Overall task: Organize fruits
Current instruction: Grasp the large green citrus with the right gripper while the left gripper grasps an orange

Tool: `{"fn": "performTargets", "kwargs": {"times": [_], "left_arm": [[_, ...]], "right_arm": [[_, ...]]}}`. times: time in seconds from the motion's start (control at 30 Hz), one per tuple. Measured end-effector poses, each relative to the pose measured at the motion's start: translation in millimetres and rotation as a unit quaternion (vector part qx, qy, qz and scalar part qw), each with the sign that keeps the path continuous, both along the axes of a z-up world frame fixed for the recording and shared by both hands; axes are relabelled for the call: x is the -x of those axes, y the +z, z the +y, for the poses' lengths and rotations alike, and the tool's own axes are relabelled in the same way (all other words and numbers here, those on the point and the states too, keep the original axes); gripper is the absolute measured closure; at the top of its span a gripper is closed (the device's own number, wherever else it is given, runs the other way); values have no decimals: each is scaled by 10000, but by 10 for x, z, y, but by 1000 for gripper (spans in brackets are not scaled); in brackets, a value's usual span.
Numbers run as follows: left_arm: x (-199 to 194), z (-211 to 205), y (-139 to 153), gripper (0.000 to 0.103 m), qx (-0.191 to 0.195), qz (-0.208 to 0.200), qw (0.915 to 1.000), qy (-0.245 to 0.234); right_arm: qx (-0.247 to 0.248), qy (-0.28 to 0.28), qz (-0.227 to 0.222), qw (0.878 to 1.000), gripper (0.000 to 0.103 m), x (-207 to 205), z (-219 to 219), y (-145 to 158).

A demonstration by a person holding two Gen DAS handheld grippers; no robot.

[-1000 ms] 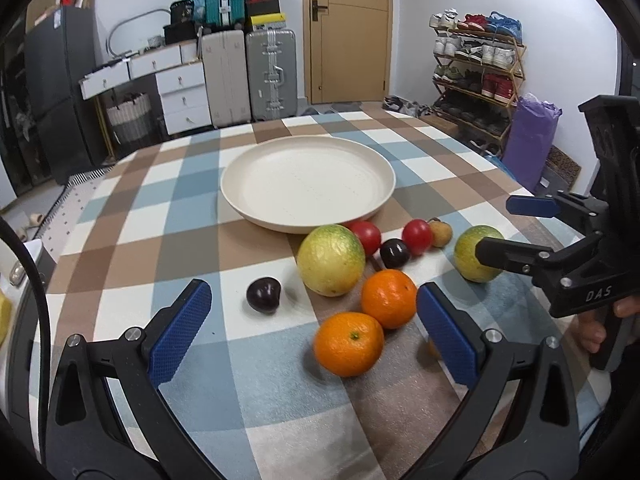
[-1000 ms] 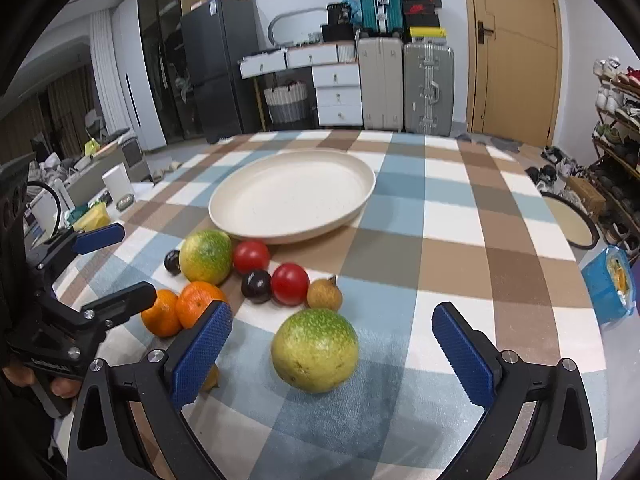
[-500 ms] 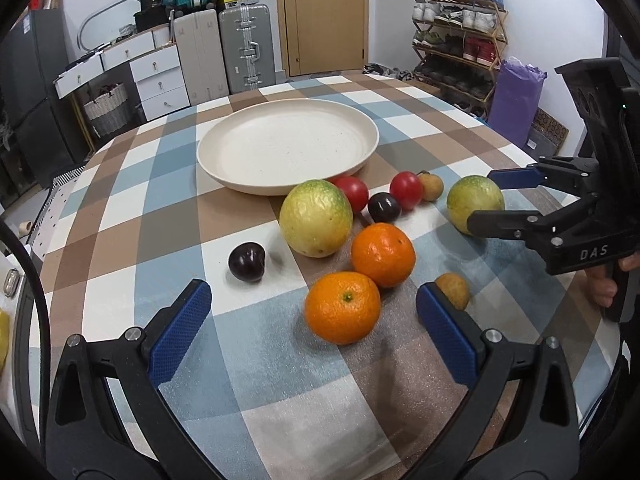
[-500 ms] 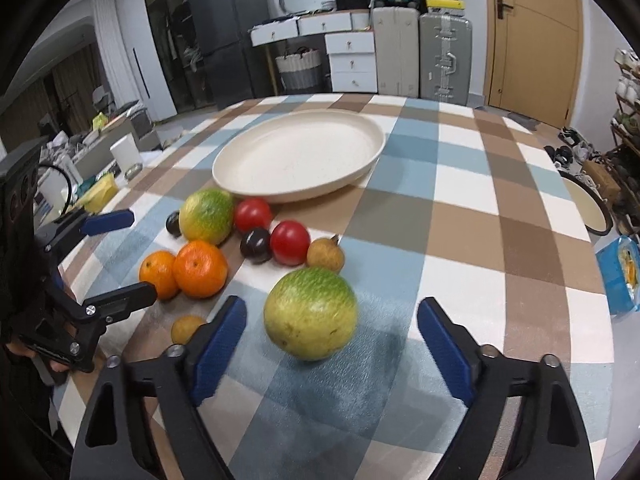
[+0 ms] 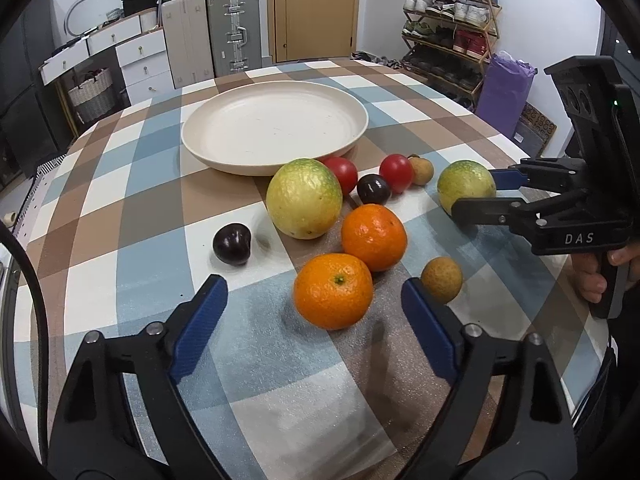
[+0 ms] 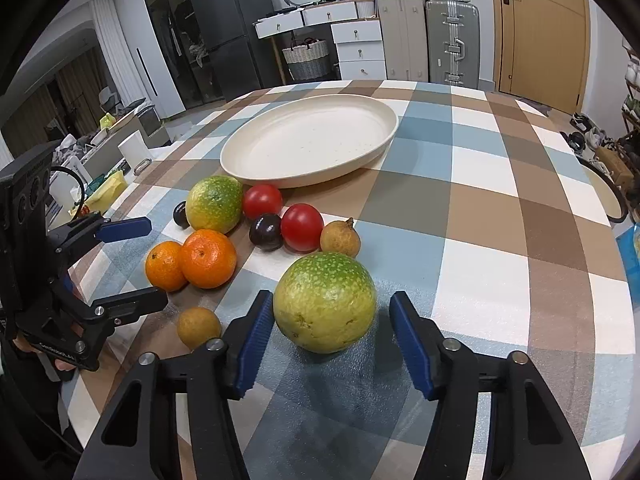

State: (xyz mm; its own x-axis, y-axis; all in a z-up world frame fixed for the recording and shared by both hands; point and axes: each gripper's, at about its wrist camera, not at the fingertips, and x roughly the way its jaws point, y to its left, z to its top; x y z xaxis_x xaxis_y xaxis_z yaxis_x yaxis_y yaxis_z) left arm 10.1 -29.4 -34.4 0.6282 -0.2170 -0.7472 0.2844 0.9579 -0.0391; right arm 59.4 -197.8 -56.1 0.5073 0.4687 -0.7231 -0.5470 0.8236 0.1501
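- green-yellow citrus fruit (image 6: 325, 302) sits on the checked tablecloth (image 6: 480, 272) between the spread fingers of the right gripper (image 6: 326, 344), neither pad clearly touching.
- likely firm, fairly heavy, round, with pebbly rind; best gripped across its widest middle so it cannot roll out.
- left gripper (image 5: 314, 312) is spread too, just short of the nearest orange (image 5: 333, 296).
- cream plate (image 6: 256, 176) lies beyond the fruit, bare.

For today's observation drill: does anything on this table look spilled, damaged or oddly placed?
Nothing stands out. The plate sits flat and bare; the fruits lie whole on the tablecloth beside it. Both grippers, left and right, are open.
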Motion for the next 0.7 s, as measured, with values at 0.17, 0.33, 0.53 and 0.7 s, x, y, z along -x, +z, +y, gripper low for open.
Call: {"fn": "performTargets", "kwargs": {"times": [0.17, 0.33, 0.53, 0.7], "left_arm": [[6, -60, -41, 39, -35, 94, 9999, -122], [-11, -69, -78, 62, 31, 183, 9997, -171], [16, -62, -29, 65, 96, 73, 9997, -190], [34, -30, 38, 66, 189, -24, 9997, -130]], "right_arm": [[-11, 65, -17, 10000, 43, 10, 12, 7], [14, 116, -44, 9999, 45, 29, 27, 6], [-31, 89, -22, 10000, 52, 18, 7, 7], [-55, 88, -70, 9999, 52, 26, 7, 13]]}}
